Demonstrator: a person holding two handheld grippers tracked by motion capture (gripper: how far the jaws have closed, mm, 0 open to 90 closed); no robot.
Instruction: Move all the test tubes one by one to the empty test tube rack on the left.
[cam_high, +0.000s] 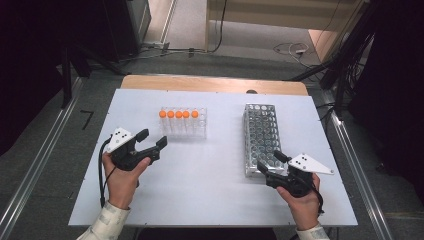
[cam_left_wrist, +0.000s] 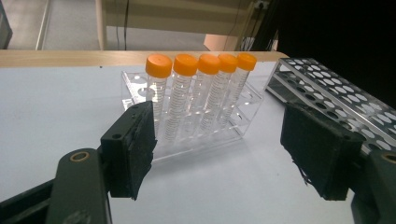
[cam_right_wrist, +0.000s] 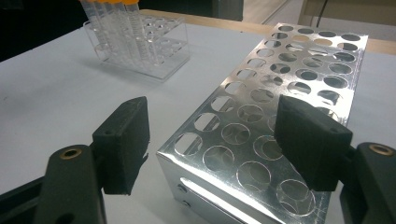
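A: High view: our left gripper (cam_high: 151, 140) gapes empty, just left of the clear rack (cam_high: 183, 131); orange-capped tubes (cam_high: 178, 114) stand in it.
B: Left gripper view: centre on the nearest tube (cam_left_wrist: 158, 86), probably. Right gripper view: right gripper (cam_right_wrist: 219, 144) spread, empty, over the metal rack (cam_right_wrist: 275, 116).

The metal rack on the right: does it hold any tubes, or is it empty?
Empty. Every hole of the metal rack that shows is open, and all five orange-capped tubes stand upright in the clear rack.

Grey floor (cam_high: 50, 150), dark surroundings, trailing cables (cam_high: 292, 50)
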